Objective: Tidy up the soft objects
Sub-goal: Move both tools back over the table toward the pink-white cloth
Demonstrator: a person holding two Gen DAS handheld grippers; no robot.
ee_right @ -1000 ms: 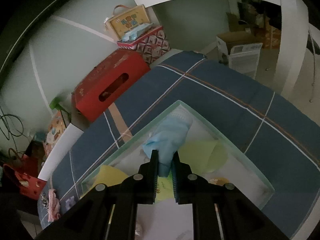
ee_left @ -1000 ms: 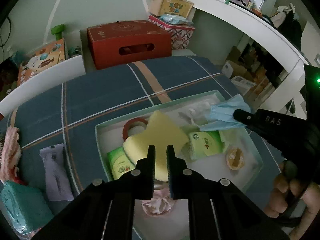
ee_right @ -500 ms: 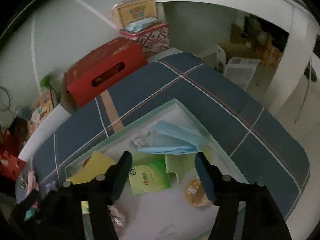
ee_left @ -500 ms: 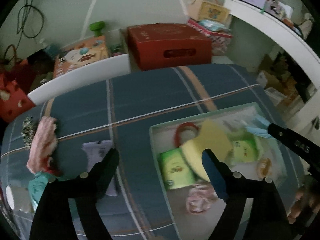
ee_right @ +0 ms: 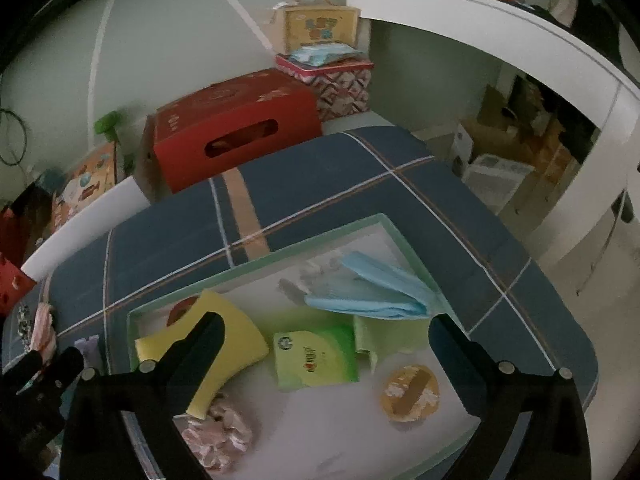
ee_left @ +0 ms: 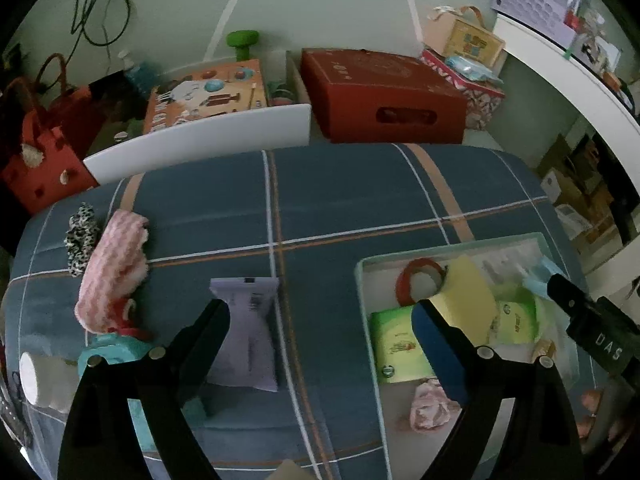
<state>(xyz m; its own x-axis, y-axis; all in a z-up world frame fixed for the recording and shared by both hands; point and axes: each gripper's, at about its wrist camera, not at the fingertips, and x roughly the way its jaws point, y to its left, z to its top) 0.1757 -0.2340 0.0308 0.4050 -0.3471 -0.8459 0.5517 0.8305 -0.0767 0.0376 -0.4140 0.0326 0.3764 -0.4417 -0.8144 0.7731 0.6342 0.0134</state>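
Observation:
A pale green tray sits on the blue plaid bed. In it lie a yellow sponge, a blue face mask, green tissue packs and a pink scrunchie. My left gripper hangs over the tray's left rim, jaws opening, nothing between them. My right gripper hovers above the tray, jaws opening too, holding nothing. Left of the tray lie a purple pack, a pink striped cloth and a leopard scrunchie.
A red box and a white board stand beyond the bed's far edge. A teal item and a white roll lie at the bed's left. A white desk curves along the right.
Both grippers went from shut to wide open. The left let go of the yellow sponge and swung left; the right dropped the blue mask, which now lies in the tray.

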